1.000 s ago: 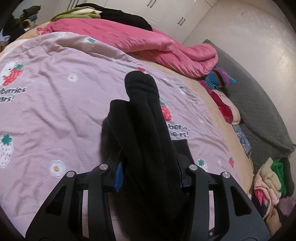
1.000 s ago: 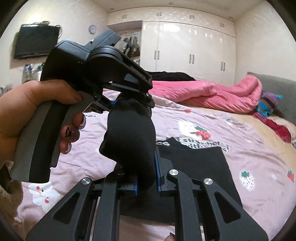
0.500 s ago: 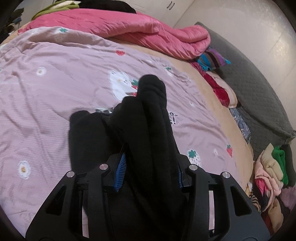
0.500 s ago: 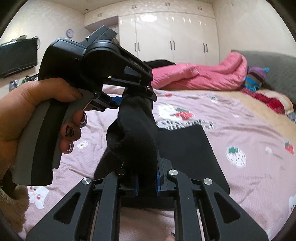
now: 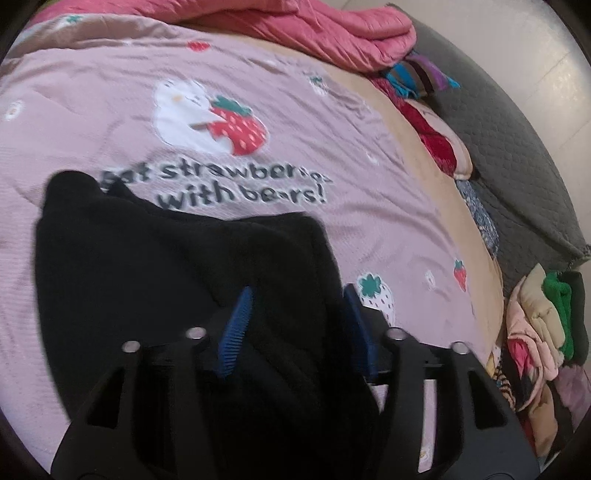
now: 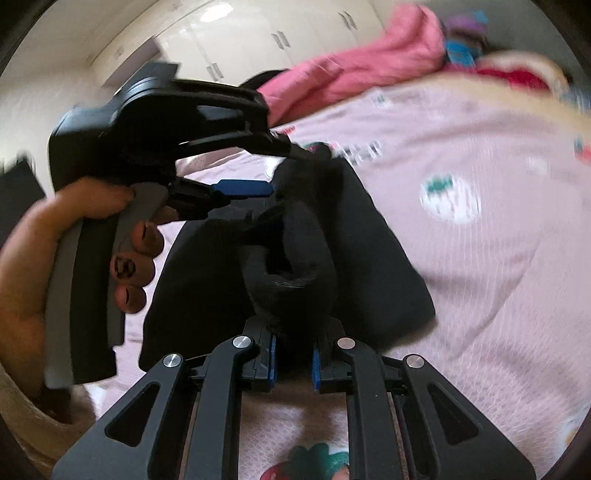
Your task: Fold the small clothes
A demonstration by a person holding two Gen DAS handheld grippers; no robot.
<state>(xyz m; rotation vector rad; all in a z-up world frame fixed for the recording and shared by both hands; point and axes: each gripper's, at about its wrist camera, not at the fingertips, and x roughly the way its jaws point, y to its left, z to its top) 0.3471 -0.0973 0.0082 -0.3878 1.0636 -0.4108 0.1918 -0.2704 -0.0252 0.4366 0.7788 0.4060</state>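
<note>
A black garment [image 5: 166, 266] lies on the pink strawberry-print bedspread [image 5: 110, 110], with a thick fold of it bunched up between the two grippers. My left gripper [image 5: 295, 325] is low over it and its jaws are opening; the fold lies between the blue pads [image 5: 236, 332] without being squeezed. The right wrist view shows the left gripper [image 6: 286, 171] from the side, held by a hand [image 6: 37, 258], its lower pad clear of the cloth. My right gripper [image 6: 294, 354] is shut on the near end of the garment [image 6: 369, 258].
A pink quilt [image 5: 332, 29] is heaped at the far side of the bed. A grey padded headboard [image 5: 517, 166] runs along the right, with a pile of clothes [image 5: 535, 332] below it. White wardrobe doors [image 6: 258, 40] stand behind the bed.
Both grippers have come down toward the bed. The fold that stood upright between the left pads has sunk onto the garment. The left jaws have widened. The right wrist has rolled.
</note>
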